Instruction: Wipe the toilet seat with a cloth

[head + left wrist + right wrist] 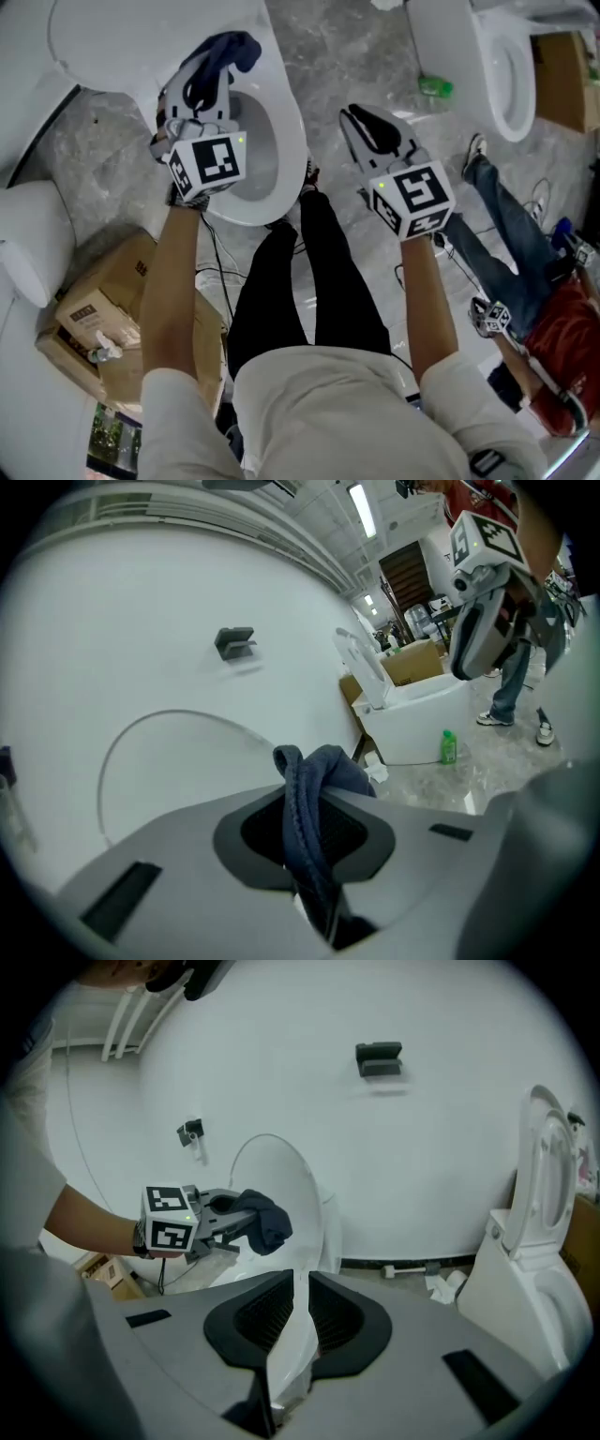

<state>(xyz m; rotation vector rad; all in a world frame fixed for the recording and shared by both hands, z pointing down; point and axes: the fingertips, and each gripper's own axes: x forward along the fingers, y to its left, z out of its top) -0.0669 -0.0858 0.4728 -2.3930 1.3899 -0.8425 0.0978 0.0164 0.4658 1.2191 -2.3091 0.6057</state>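
Observation:
A white toilet [289, 141] with its lid [141, 37] raised stands at the upper left of the head view. My left gripper [214, 67] is over the bowl's back rim, shut on a dark blue cloth [234, 47] that bunches past its tips. The left gripper view shows the cloth [314, 775] pinched between the jaws. My right gripper [358, 118] hangs over the floor to the right of the toilet, its jaws a narrow slit apart and empty. Through that slit, the right gripper view shows the toilet [305, 1208], the left gripper [223, 1224] and the cloth [264, 1222].
A second toilet [506, 66] stands at the back right, with a green bottle [436, 87] on the floor beside it. Cardboard boxes [103, 319] sit at the lower left. Another person [525, 272] stands at the right. Cables run over the marble floor [337, 56].

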